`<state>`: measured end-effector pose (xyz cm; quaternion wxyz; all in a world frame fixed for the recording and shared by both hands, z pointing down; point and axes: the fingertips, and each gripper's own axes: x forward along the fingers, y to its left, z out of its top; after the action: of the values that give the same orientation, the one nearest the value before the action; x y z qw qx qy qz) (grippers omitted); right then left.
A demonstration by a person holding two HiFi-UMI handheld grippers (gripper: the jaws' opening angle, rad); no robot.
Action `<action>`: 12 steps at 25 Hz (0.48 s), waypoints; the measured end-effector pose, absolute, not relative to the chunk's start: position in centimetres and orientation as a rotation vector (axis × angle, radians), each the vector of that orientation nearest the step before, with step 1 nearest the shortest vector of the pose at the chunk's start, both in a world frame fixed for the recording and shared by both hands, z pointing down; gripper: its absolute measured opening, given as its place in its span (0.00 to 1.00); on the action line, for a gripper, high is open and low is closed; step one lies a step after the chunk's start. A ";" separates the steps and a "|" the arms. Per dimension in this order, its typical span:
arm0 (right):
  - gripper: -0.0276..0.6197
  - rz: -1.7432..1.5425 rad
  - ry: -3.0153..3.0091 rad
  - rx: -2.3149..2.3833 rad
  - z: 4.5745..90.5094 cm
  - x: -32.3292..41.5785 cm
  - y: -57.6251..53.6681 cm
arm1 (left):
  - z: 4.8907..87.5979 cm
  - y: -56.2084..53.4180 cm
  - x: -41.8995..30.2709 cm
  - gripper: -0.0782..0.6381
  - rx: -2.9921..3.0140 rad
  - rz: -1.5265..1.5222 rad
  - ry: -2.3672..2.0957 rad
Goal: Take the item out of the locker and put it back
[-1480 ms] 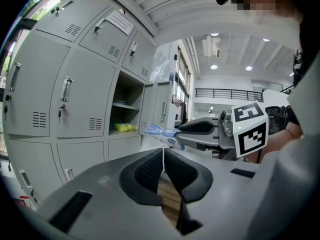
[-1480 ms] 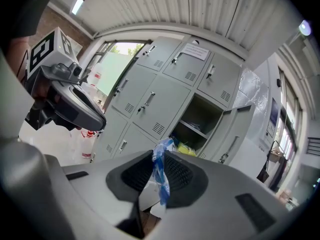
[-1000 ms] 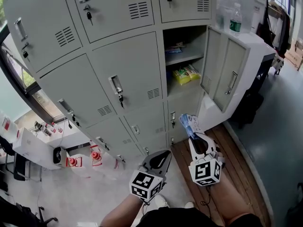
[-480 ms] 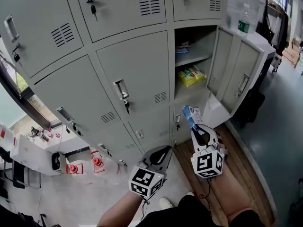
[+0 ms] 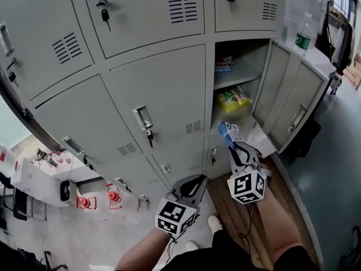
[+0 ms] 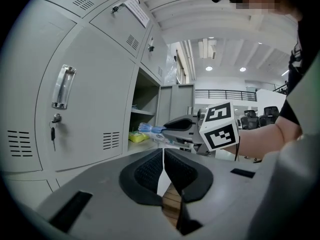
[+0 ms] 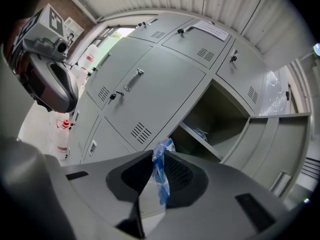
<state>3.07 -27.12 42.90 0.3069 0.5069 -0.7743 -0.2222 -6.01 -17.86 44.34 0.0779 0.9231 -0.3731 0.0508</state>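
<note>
The right gripper [image 5: 232,145] has its jaws clenched on a crinkled blue-and-white plastic packet [image 5: 227,131], which sticks up past the jaw tips just below the open compartment [image 5: 241,61] of the grey metal locker bank [image 5: 152,89]. The packet's print is too blurred to read. Yellow-green packets [image 5: 235,99] lie on the compartment floor under its shelf [image 5: 232,79]. A white paper sheet [image 6: 136,11] is stuck on an upper door, its text too small to read, and so is the green label of the clear bottle [image 5: 303,39] at the upper right. The left gripper [image 5: 198,180], at the lower centre, has its jaws pressed together on nothing.

Compared with a second ago, the packet is closer to the opening, with the same grip. The compartment and its open door [image 5: 293,103] now sit further right in the head view.
</note>
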 end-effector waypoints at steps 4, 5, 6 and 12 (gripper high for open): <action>0.23 -0.619 -2.054 1.284 43.4 3.7 -30.8 | 44.2 -20.6 -4.8 0.14 2.749 0.149 -1.154; 0.23 -0.627 -2.055 1.268 43.6 3.9 -31.7 | 44.2 -21.2 -4.5 0.14 2.744 0.147 -1.164; 0.23 -0.632 -2.055 1.252 43.8 4.0 -32.5 | 44.2 -21.9 -4.2 0.14 2.740 0.146 -1.174; 0.23 -0.659 -2.057 1.159 45.4 4.6 -37.1 | 44.8 -25.2 -2.5 0.14 2.719 0.159 -1.210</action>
<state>4.57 -37.07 45.43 0.3383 0.4449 -0.7897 -0.2529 -2.48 -25.22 44.79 0.0803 0.9093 -0.4048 0.0531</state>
